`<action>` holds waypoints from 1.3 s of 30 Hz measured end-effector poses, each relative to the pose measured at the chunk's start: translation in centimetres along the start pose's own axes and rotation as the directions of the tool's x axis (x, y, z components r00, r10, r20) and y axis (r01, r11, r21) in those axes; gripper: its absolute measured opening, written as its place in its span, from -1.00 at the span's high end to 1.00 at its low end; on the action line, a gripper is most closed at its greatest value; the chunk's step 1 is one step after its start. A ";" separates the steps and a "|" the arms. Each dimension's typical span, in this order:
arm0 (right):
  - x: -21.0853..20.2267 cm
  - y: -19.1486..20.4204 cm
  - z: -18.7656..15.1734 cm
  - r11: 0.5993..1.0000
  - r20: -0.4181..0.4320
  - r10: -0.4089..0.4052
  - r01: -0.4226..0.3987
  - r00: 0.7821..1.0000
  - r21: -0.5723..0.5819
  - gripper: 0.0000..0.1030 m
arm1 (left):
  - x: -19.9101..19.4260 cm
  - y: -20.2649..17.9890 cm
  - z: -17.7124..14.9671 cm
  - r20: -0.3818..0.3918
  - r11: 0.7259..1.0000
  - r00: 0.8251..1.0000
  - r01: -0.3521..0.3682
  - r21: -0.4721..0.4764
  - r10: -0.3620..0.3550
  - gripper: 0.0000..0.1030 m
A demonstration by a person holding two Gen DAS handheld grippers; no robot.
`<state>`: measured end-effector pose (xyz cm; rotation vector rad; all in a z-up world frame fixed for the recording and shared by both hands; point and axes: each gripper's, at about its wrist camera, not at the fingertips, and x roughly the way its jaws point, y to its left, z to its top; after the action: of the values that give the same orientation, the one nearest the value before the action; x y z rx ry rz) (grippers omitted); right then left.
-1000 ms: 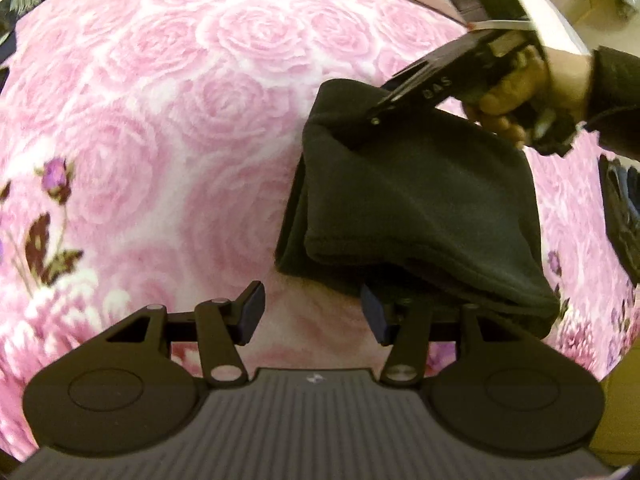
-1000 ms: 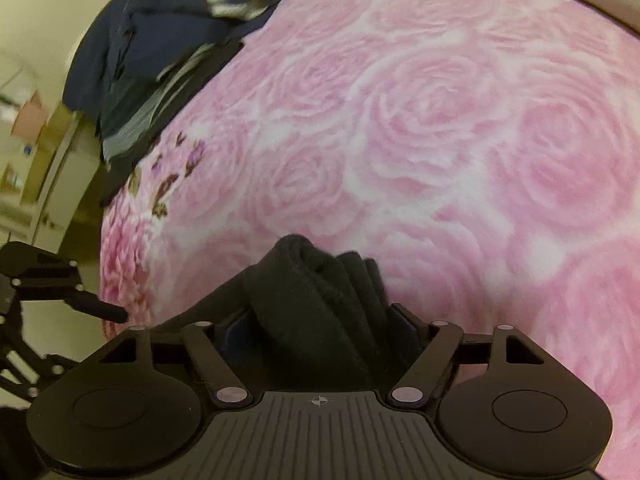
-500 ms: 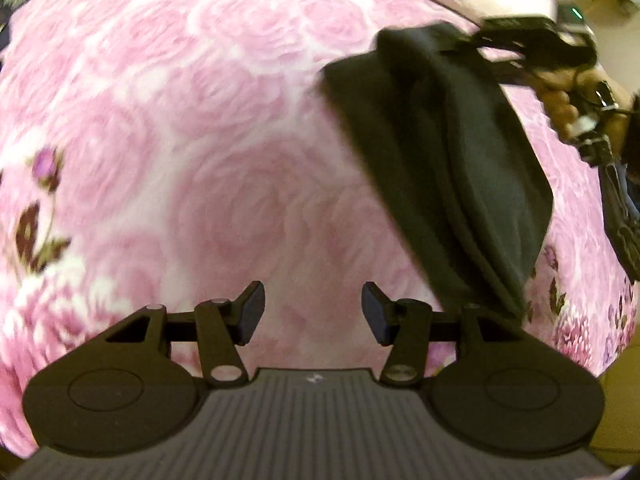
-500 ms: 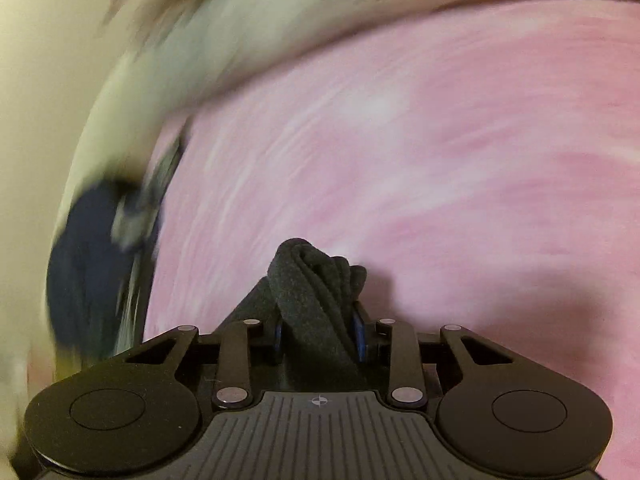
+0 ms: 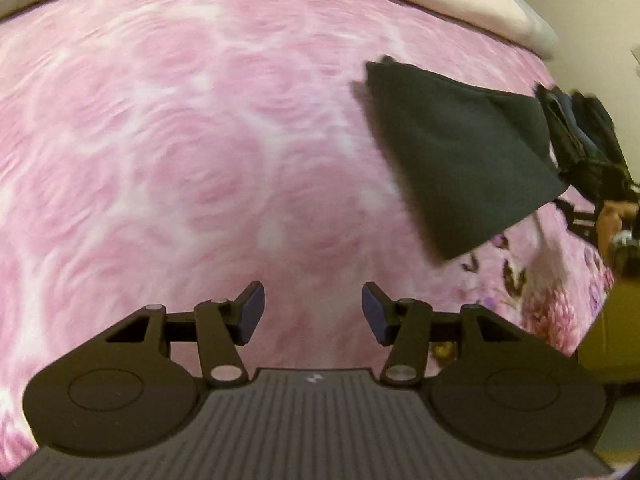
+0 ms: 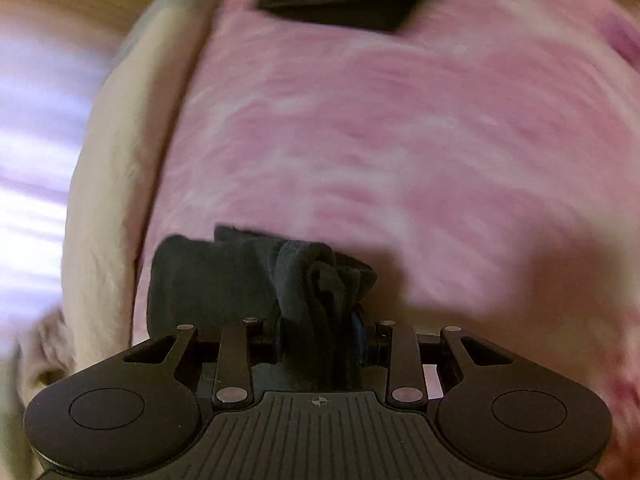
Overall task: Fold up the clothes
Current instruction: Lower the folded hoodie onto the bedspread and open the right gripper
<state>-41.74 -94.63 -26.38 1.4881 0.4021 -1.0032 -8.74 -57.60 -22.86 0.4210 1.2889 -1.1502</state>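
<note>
A folded black garment (image 5: 464, 160) hangs in the air above the pink rose-print bedspread (image 5: 180, 140), at the right of the left wrist view. My right gripper (image 6: 320, 336) is shut on a bunched edge of this black garment (image 6: 312, 280), which fills the gap between its fingers and drapes to the left. My left gripper (image 5: 313, 312) stands open low over the bedspread, well left of the garment, with nothing between its fingers. Both views are motion-blurred.
A pile of dark clothes (image 5: 580, 136) lies at the bed's right side, also seen as dark clothes (image 6: 340, 0) at the top of the right wrist view. A cream sheet (image 6: 120, 160) borders the bedspread. A person's hand (image 5: 616, 220) shows at the far right.
My right gripper has lifted the black garment off the bedspread and swung it to the right, toward the dark pile. My left gripper stayed open.
</note>
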 end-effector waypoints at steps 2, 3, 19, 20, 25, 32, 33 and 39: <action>-2.5 -3.8 0.6 0.994 0.037 -0.014 0.010 0.999 0.112 0.39 | 0.9 -1.8 1.3 -0.006 0.998 1.000 0.018 0.058 -0.018 0.05; -2.8 -3.9 0.7 0.995 0.028 -0.007 0.004 1.000 0.104 0.31 | 1.5 -2.7 2.3 -0.006 0.995 1.000 0.028 0.093 -0.027 0.05; -1.1 11.9 0.8 0.589 -0.024 -0.015 -0.010 1.000 -0.808 0.05 | 11.7 -11.5 16.2 0.062 0.965 0.997 0.037 0.258 -0.055 0.19; 0.7 12.2 1.1 0.576 -0.034 -0.047 -0.001 0.998 -0.817 0.05 | 12.4 -11.2 16.5 0.059 0.971 0.997 0.033 0.238 -0.048 0.19; 8.3 13.2 2.7 0.513 -0.071 -0.179 0.031 0.981 -0.858 0.05 | 16.2 -10.4 17.8 0.024 0.982 0.999 0.018 0.189 -0.023 0.18; 6.2 14.0 4.0 0.510 -0.113 -0.110 -0.042 0.987 -0.859 0.05 | 13.3 -10.7 16.8 0.033 0.979 0.999 -0.011 0.204 0.004 0.18; 5.0 13.9 3.5 0.501 -0.109 -0.079 -0.055 0.991 -0.864 0.05 | 12.4 -10.8 16.2 0.040 0.978 0.999 -0.014 0.210 0.005 0.18; -2.8 10.2 -1.4 0.396 -0.057 0.001 -0.053 0.998 -0.917 0.05 | 9.2 -12.7 11.2 0.038 0.961 0.999 0.026 0.276 -0.038 0.07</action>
<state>-35.18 -94.59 -17.97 0.4564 0.8129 -0.5069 -14.79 -75.88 -23.45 0.5783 1.1046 -1.3659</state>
